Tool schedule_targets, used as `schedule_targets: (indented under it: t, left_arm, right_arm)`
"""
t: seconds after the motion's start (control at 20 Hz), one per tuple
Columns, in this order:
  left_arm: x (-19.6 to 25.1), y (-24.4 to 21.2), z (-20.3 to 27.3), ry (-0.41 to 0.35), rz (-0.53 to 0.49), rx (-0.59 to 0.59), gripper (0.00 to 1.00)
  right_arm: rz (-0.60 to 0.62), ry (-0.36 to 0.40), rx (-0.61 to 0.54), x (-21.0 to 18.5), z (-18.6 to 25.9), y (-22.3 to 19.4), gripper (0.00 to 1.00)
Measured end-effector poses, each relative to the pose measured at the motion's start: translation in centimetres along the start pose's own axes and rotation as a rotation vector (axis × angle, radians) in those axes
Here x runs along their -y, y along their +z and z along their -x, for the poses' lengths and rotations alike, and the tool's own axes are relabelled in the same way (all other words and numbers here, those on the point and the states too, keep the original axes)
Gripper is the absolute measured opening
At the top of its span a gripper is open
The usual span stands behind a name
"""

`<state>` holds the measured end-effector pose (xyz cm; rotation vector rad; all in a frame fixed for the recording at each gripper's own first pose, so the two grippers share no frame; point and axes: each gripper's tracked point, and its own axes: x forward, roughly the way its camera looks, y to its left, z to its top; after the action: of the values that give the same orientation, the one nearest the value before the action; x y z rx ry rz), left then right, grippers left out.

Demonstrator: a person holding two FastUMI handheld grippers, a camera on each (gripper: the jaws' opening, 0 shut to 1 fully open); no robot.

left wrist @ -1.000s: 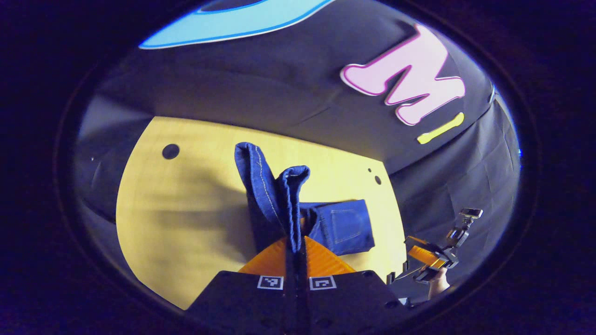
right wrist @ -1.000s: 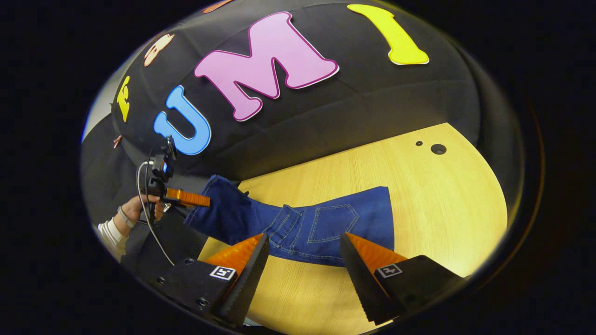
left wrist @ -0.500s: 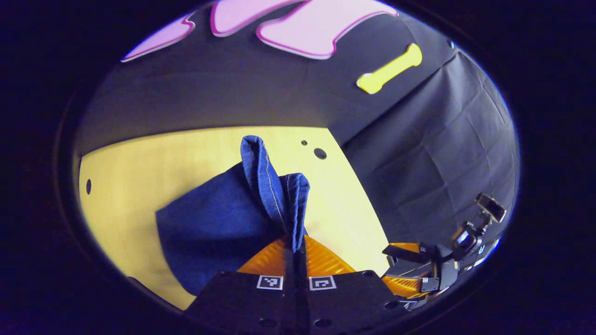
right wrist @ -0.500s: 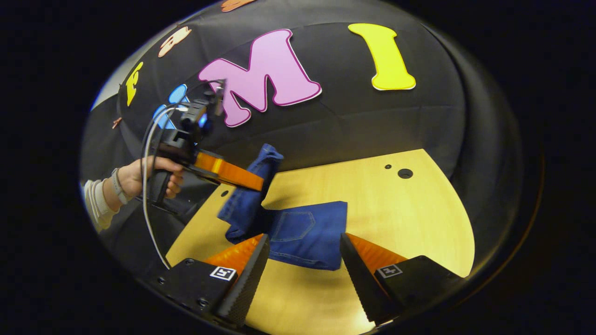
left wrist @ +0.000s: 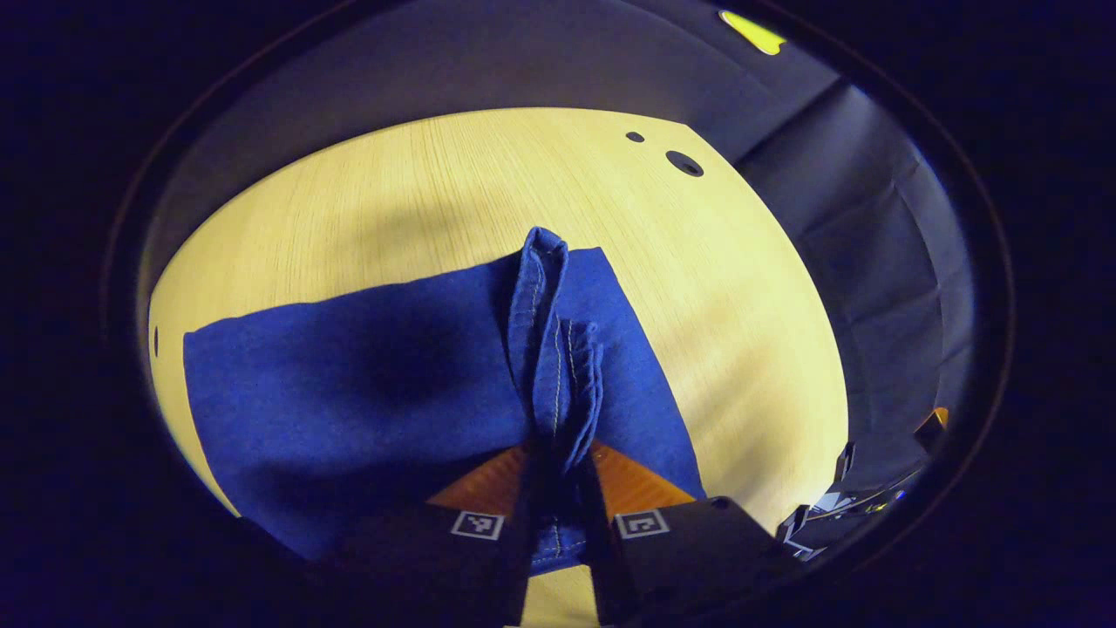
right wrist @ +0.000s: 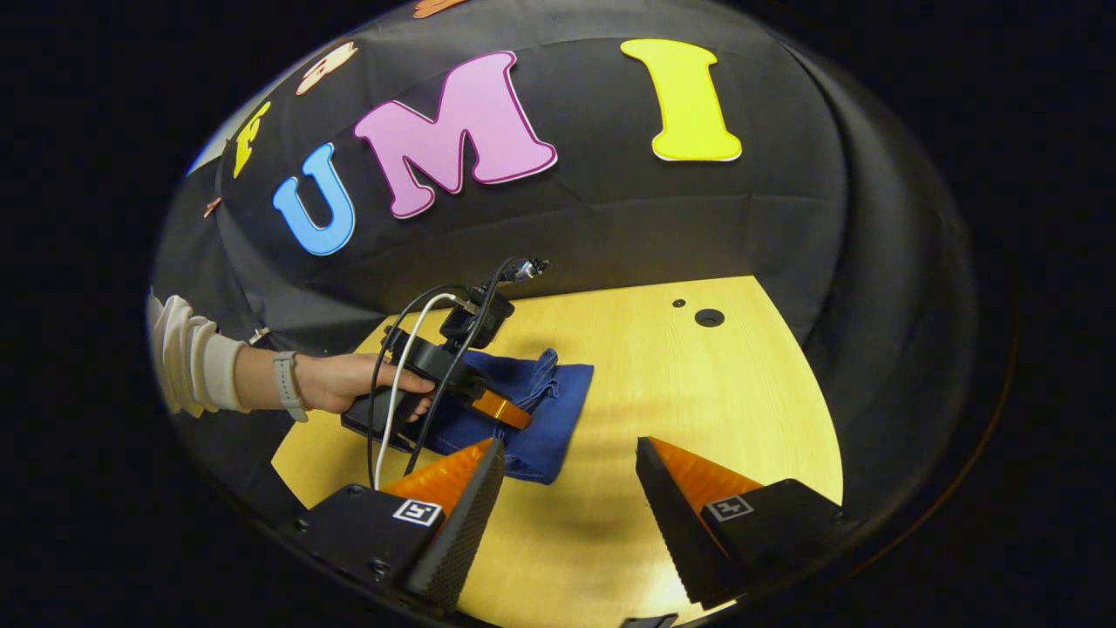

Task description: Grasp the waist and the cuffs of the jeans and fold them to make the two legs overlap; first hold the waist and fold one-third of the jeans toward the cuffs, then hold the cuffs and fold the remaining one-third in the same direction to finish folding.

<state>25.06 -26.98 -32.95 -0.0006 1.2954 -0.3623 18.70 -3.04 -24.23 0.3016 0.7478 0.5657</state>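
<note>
I have the cuffs point(left wrist: 558, 366) pinched between the fingers of my left gripper point(left wrist: 558, 515), both pads pressing the bunched hems, and I am at the last fold, the one that lays the cuff end over the folded bundle; to do it well, I judge, I should lower the cuffs flat onto the top layer before letting go, line the hem edge up with the far edge of the stack so nothing overhangs, and loosen only when the cloth has no slack to spring back; a drag sideways on release would rumple the top layer, so a straight lift away seems safest. My right gripper point(right wrist: 567, 515) hangs above bare table with its fingers spread wide and nothing between them; it could press the stack down if the fold puffs up.

The jeans point(left wrist: 366, 384) lie on the pale wooden table point(left wrist: 715, 288), toward its left side in the right gripper view, well apart from the two small holes point(right wrist: 708, 317) near the far edge; they are deep blue denim with pale stitching along the hems, folded into a compact, roughly rectangular pad; the top surface looks smooth, with a dark shadow across it, while the cuff end stands in a raised ridge where I hold it. My left hand point(right wrist: 357, 384) holds its gripper low over the bundle, cables looping from its handle.
</note>
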Motion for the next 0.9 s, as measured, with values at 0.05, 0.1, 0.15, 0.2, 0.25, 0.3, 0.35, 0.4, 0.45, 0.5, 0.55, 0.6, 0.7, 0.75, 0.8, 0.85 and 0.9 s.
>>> schedule_targets:
  t: [0.05, 0.1, 0.15, 0.2, 0.25, 0.3, 0.35, 0.4, 0.45, 0.5, 0.55, 0.6, 0.7, 0.75, 0.8, 0.85, 0.9]
  left_arm:
    - [0.0, -0.3, 0.2, 0.012, -0.009, -0.002, 0.37]
    - [0.1, -0.2, 0.4, 0.02, 0.003, 0.016, 0.37]
    - [0.3, -0.4, 0.6, 0.016, 0.037, 0.027, 0.39]
    - [0.7, -0.3, 1.5, 0.012, 0.076, 0.054, 0.47]
    - [1.2, 0.0, 2.8, -0.002, 0.1, 0.101, 0.58]
    - [1.6, 0.2, 4.4, -0.019, 0.102, 0.156, 0.8]
    - [1.7, 1.0, 7.2, -0.021, 0.094, 0.224, 0.94]
    - [1.6, 1.7, 10.0, -0.013, 0.074, 0.307, 0.95]
    - [1.6, 2.0, 13.3, -0.009, 0.054, 0.401, 0.95]
    - [1.7, 1.9, 16.1, -0.006, 0.036, 0.476, 0.92]
    - [2.0, 1.4, 19.2, -0.007, 0.013, 0.553, 0.95]
    - [2.2, 0.0, 22.4, -0.001, -0.015, 0.633, 0.95]
    - [2.1, -3.3, 28.1, 0.04, -0.069, 0.762, 0.95]
    - [2.0, -5.2, 30.5, 0.074, -0.094, 0.827, 0.95]
    - [1.7, -7.3, 33.2, 0.114, -0.115, 0.891, 0.95]
    - [1.1, -9.7, 35.8, 0.158, -0.115, 0.942, 0.95]
    - [0.9, -12.2, 38.1, 0.187, -0.101, 0.983, 0.94]
  right_arm:
    - [0.001, 0.002, -0.009, 0.2, -0.2, -0.3, 0.93]
    - [0.003, 0.002, -0.018, 0.3, -0.4, -0.5, 0.93]
    - [0.005, 0.007, -0.023, 0.1, -0.5, -0.6, 0.93]
    - [0.004, 0.015, -0.017, -0.4, -0.4, -0.3, 0.93]
    - [0.004, 0.025, -0.004, -1.0, -0.2, 0.2, 0.93]
    - [0.008, 0.029, 0.011, -1.5, 0.2, 0.6, 0.93]
    - [0.019, 0.025, 0.031, -2.0, 0.7, 1.1, 0.93]
    - [0.035, 0.016, 0.052, -2.4, 1.2, 1.6, 0.93]
    - [0.055, 0.0, 0.078, -2.9, 2.0, 2.1, 0.93]
    - [0.075, -0.009, 0.111, -3.7, 2.9, 2.9, 0.93]
    - [0.093, -0.021, 0.151, -4.6, 4.2, 3.7, 0.93]
    - [0.113, -0.036, 0.191, -5.6, 5.5, 4.5, 0.93]
    - [0.149, -0.073, 0.278, -7.7, 8.7, 6.5, 0.93]
    - [0.163, -0.089, 0.323, -9.1, 10.5, 7.4, 0.93]
    - [0.18, -0.113, 0.368, -10.3, 12.3, 8.1, 0.93]
    - [0.199, -0.133, 0.411, -11.4, 14.2, 8.6, 0.93]
    - [0.216, -0.153, 0.455, -12.5, 16.0, 8.9, 0.93]
